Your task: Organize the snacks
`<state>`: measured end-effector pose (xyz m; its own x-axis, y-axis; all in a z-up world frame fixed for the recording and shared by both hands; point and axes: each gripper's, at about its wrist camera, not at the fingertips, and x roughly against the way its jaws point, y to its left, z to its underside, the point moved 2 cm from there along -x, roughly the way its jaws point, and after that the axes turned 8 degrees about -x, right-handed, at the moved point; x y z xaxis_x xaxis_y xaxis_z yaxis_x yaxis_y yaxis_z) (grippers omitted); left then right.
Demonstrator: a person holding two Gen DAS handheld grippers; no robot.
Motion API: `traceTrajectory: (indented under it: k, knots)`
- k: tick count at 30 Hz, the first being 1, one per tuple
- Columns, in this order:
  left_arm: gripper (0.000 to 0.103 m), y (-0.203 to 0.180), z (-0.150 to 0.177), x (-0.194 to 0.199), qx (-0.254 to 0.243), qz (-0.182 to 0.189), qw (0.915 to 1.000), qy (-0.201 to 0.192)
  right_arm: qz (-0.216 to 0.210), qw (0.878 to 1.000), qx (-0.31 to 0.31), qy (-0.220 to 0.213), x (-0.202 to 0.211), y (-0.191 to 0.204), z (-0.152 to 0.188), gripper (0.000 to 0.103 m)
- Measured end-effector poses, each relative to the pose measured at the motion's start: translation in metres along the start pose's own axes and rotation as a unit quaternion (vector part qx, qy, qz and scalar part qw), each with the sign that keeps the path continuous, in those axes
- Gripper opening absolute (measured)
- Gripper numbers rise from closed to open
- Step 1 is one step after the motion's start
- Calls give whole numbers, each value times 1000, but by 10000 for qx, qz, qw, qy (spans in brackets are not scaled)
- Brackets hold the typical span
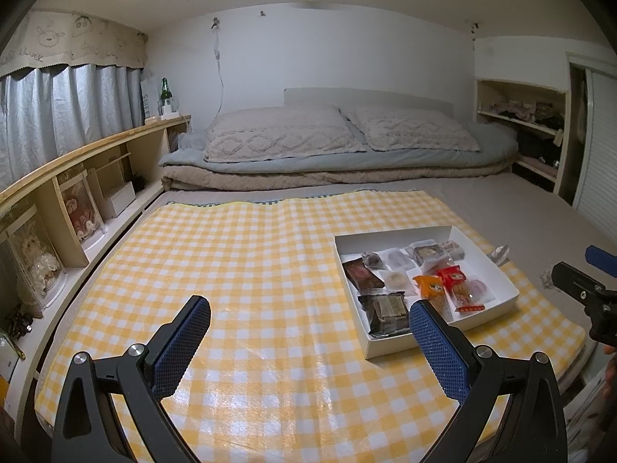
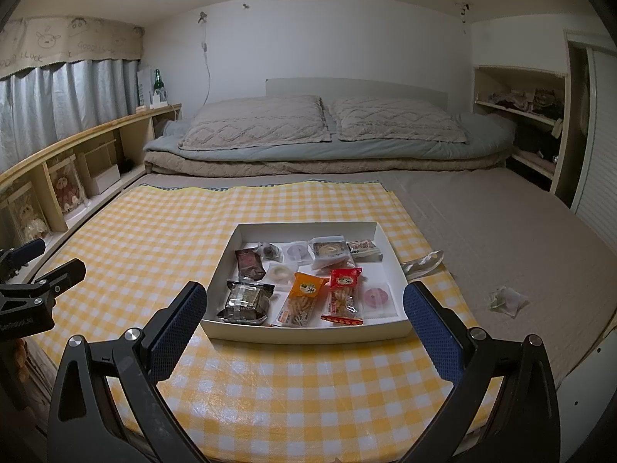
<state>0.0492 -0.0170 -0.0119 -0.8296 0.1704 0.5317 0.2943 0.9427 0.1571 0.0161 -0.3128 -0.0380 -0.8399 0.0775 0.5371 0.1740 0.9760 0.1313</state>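
Observation:
A shallow white box (image 2: 380, 245) (image 1: 505, 270) lies on a yellow checked cloth (image 2: 154, 239) (image 1: 250, 254) on a bed. It holds several wrapped snacks: an orange packet (image 2: 302, 297), a red packet (image 2: 344, 289), a dark packet (image 2: 246, 301) (image 1: 387, 310), a brown bar (image 2: 250, 263) and small round sweets. My right gripper (image 2: 304, 308) is open and empty, just in front of the box. My left gripper (image 1: 308, 328) is open and empty, over the cloth to the left of the box.
Two crumpled wrappers (image 2: 422, 262) (image 2: 507, 299) lie on the beige sheet right of the cloth. Pillows and folded bedding (image 2: 308, 135) lie at the back. A low wooden shelf (image 1: 77, 200) with dolls runs along the left. A wall shelf (image 2: 520, 115) stands at the right.

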Motion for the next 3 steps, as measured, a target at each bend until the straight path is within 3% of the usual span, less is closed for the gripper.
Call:
traceTrajectory:
  k: [3]
  knots:
    - [103, -1, 0, 0, 36, -19, 10000, 5, -2, 10000, -3, 0, 0, 0, 0, 103]
